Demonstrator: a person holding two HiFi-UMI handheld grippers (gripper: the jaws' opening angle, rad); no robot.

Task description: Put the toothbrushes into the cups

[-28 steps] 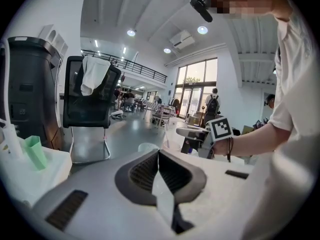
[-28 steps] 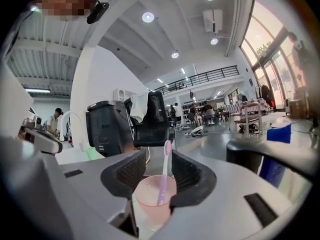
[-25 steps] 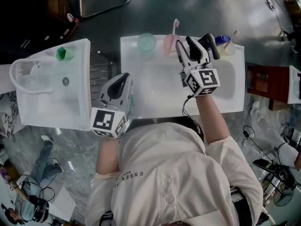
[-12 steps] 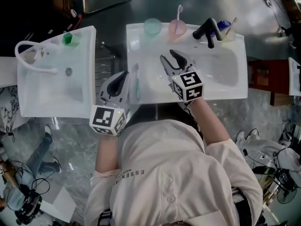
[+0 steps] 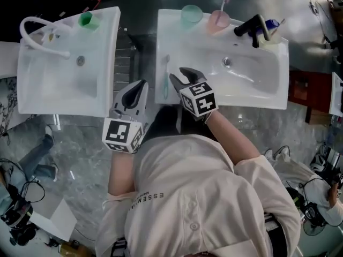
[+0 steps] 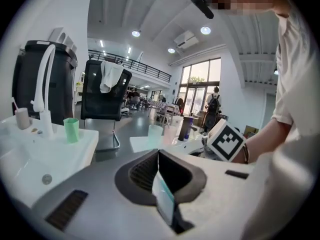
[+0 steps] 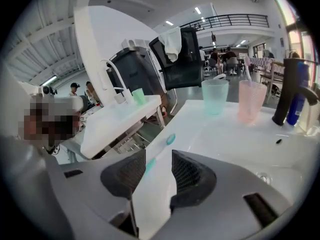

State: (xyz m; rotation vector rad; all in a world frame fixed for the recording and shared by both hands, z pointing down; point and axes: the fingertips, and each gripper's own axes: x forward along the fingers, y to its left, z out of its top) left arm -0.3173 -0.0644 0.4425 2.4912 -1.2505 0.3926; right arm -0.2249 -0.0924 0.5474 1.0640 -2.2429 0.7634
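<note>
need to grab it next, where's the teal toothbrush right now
In the head view the teal toothbrush lies flat on the left rim of the right-hand sink, just left of the right gripper.

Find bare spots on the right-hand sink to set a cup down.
Free: the bowl between drain and front edge; the back corner left of the teal cup. Crowded: back ledge, teal cup through pink cup to faucet; left edge, toothbrush with right tongs at it.
</note>
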